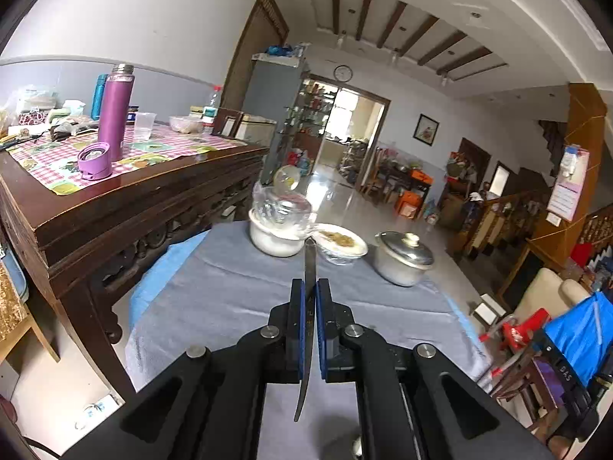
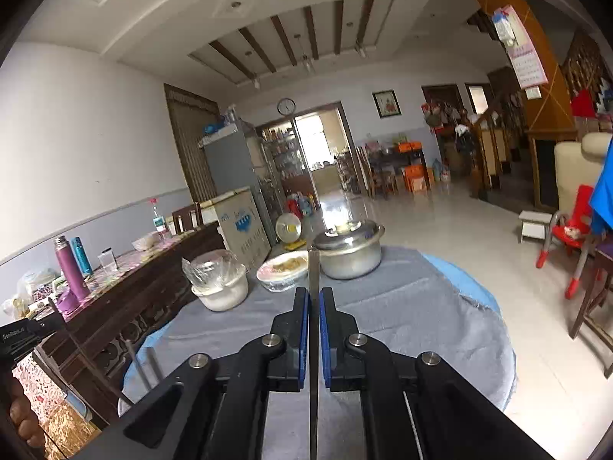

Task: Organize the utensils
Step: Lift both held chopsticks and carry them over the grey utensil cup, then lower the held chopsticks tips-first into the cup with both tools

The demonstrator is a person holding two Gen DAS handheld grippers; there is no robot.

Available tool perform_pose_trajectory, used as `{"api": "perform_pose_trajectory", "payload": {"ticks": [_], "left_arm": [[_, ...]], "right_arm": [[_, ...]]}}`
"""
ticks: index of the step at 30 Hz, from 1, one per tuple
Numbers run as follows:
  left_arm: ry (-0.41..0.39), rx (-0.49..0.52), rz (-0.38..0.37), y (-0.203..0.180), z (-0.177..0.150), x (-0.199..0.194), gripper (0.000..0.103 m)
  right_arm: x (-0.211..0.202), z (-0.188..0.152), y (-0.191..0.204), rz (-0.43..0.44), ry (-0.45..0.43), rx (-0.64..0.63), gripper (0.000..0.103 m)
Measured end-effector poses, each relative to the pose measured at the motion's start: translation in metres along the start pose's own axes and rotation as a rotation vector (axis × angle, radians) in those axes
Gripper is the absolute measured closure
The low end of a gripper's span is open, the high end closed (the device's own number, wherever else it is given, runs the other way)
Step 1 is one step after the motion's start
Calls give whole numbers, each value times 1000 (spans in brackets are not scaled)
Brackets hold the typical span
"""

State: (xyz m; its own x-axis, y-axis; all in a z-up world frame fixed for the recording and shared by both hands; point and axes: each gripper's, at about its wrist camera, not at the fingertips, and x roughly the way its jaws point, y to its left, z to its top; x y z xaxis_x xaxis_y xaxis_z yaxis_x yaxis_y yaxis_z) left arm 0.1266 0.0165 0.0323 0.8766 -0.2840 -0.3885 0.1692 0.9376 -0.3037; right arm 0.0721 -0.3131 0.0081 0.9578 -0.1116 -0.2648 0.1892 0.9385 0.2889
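The left tool is clenched on a thin, slightly curved metal utensil, held edge-on so that I cannot tell whether it is a spoon, a knife or something else; its far end points toward the dishes and its near end trails back under the linkage. The right tool is likewise clamped on a flat, straight metal utensil handle, its far tip reaching forward toward the steel pot. Both are raised above the worktop, which is draped with a grey cloth over blue, and neither utensil touches it. At the far edge stand a white pot wrapped in clear plastic, a shallow bowl of food under film and a lidded steel pot. The step in hand looks like the carry: each piece is picked up and awaits placing. No holder or tray is visible, so the next move probably calls for choosing a bare patch of cloth, lowering both pieces flat and parallel, clear of the covered dishes, then loosening the grip.
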Motion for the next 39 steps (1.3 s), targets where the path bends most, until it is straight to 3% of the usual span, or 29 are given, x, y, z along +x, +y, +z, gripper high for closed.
{"api": "perform_pose_trajectory", "payload": {"ticks": [20,39], "left_arm": [[-47,12,-54,-15,4,-49,98],[-149,34,-130,-32,22,-97,98]], "right_arm": [[-47,11,35,86,-98,-45,97],[-86,23,59,189,-211,-32,96]]}}
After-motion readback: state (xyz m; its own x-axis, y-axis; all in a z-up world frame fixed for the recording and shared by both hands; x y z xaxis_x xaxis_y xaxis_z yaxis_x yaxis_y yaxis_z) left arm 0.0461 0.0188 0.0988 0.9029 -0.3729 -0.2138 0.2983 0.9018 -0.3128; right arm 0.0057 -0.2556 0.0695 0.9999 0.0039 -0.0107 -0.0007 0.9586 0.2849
